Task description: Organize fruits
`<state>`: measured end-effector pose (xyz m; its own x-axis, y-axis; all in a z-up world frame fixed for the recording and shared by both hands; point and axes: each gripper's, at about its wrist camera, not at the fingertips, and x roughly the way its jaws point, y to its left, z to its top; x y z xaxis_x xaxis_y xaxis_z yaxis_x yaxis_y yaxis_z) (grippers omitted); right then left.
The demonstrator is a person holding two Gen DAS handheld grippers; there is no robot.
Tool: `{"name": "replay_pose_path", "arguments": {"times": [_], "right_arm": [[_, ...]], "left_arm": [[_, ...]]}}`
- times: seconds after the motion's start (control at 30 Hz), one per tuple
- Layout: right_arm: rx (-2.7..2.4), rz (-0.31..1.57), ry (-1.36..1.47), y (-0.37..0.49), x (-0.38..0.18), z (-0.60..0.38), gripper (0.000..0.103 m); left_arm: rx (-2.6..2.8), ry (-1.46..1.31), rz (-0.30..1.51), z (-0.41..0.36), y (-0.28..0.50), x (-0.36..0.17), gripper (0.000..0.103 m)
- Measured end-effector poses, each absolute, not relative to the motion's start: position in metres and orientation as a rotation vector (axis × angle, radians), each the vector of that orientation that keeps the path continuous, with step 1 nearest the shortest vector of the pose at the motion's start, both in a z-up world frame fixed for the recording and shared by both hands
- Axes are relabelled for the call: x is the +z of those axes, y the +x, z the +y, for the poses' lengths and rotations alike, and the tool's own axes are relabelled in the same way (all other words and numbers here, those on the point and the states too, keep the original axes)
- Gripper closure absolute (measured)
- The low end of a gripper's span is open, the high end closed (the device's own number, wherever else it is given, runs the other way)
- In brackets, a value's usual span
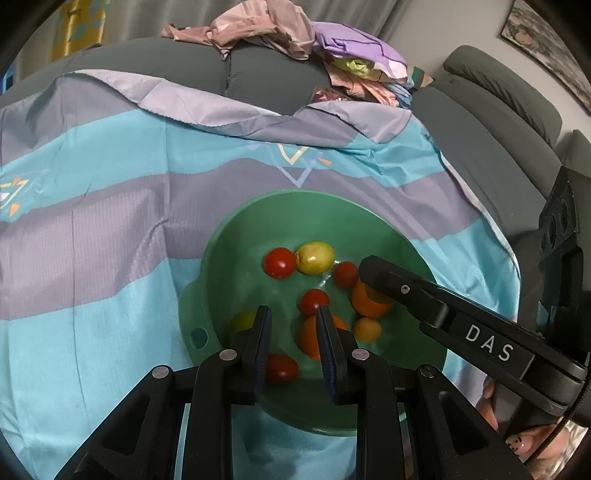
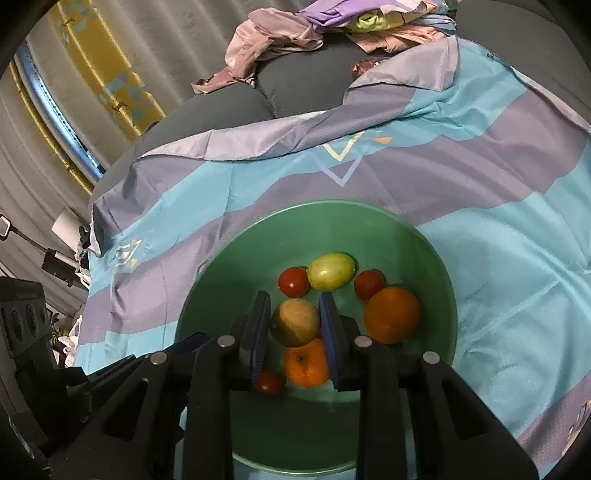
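Note:
A green bowl (image 1: 295, 194) (image 2: 332, 204) sits on a blue and purple sheet and holds several fruits. Among them are red tomatoes (image 1: 279, 262), a yellow-green fruit (image 1: 314, 257) (image 2: 332, 271) and oranges (image 2: 391, 314). My left gripper (image 1: 293, 310) hangs over the near side of the bowl, shut, with nothing between its pads. A mandarin (image 1: 308, 338) shows behind its right finger. My right gripper (image 2: 294, 295) (image 1: 369, 271) is over the bowl's middle. It is shut on a yellowish-brown fruit (image 2: 295, 321), which hides part of a tomato below.
The sheet (image 1: 110, 221) covers a dark grey sofa (image 1: 498, 147). Crumpled pink and purple clothes (image 1: 280, 33) lie on the sofa back. Curtains and a lamp stand (image 2: 55, 254) are at the left. A hand (image 1: 532, 443) holds the right gripper's grip.

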<state>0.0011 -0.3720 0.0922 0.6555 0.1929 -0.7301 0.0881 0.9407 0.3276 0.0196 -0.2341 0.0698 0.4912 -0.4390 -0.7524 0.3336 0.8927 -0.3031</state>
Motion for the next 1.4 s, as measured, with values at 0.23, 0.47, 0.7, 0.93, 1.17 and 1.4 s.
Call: {"name": "replay_pose_path", "arguments": {"times": [0.23, 0.47, 0.7, 0.93, 1.17, 1.4], "right_arm": [[0.046, 0.861, 0.349, 0.001, 0.092, -0.372, 0.073], [0.04, 0.839, 0.338, -0.003, 0.099, -0.371, 0.051], [0.061, 0.773, 0.337, -0.014, 0.116, -0.368, 0.035], [0.069, 0.731, 0.332, -0.022, 0.127, -0.367, 0.028], [0.03, 0.753, 0.31, -0.02, 0.124, -0.367, 0.022], [0.009, 0.775, 0.292, -0.019, 0.121, -0.367, 0.022]], "left_arm": [[-0.461, -0.124, 0.945, -0.232, 0.019, 0.07, 0.077], [-0.435, -0.091, 0.91, -0.229, 0.013, 0.079, 0.077], [-0.397, -0.078, 0.86, -0.22, 0.005, 0.095, 0.053], [-0.354, -0.063, 0.839, -0.211, 0.0, 0.101, 0.038], [-0.335, -0.068, 0.838, -0.207, 0.0, 0.1, 0.031], [-0.334, -0.089, 0.841, -0.205, 0.0, 0.099, 0.031]]}}
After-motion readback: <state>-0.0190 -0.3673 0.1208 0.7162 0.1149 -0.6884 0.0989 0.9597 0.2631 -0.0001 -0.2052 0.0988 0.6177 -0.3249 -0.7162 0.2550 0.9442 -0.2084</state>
